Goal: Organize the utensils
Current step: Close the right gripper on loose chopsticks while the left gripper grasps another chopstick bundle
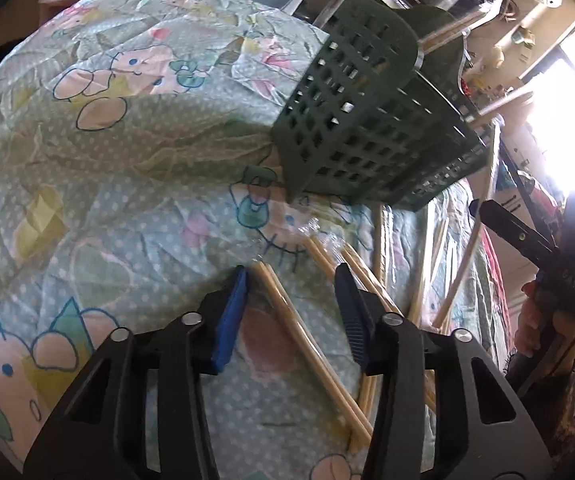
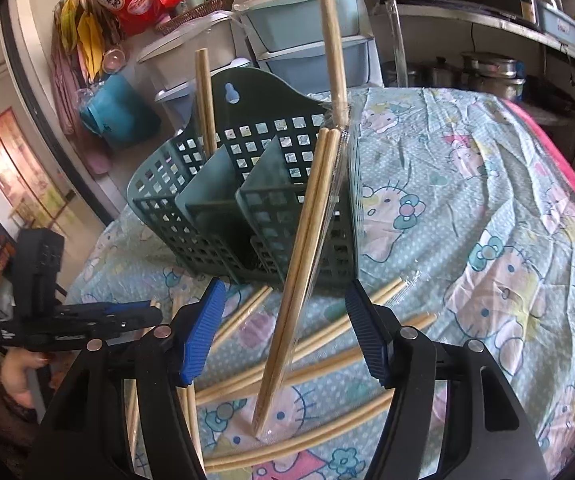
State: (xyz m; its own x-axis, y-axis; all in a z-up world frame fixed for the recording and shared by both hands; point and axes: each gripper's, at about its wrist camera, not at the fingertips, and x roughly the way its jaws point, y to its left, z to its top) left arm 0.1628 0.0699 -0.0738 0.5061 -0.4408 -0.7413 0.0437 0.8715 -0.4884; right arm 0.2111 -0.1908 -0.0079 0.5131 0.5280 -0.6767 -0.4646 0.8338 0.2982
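Nearest the left wrist camera, the left gripper [image 1: 291,300] stands partly open over a wrapped pair of pale bamboo chopsticks [image 1: 307,344] lying on the cartoon-print tablecloth [image 1: 127,152]; its blue ribbed pads [image 1: 233,320] flank the pair without pressing it, so it holds nothing. If the jaws shut from this angle, one pad could push the sticks sideways instead of trapping them, or snag the clear wrapper and the neighbouring pairs [image 1: 363,276] that cross just beside.

In the right wrist view, the right gripper [image 2: 283,320] is about half open around another wrapped pair of chopsticks [image 2: 303,264], which stands steeply with its tip on the cloth and its upper end against the dark green perforated plastic utensil caddy [image 2: 247,208]. Neither pad visibly touches it, so I judge it loose. A nudge could send it sliding off the rim onto the scattered pairs [image 2: 327,360] below.

Further back, the caddy already has one chopstick pair [image 2: 205,100] upright in its left compartment. Being light, the caddy may shift if a stick levers against its wall.
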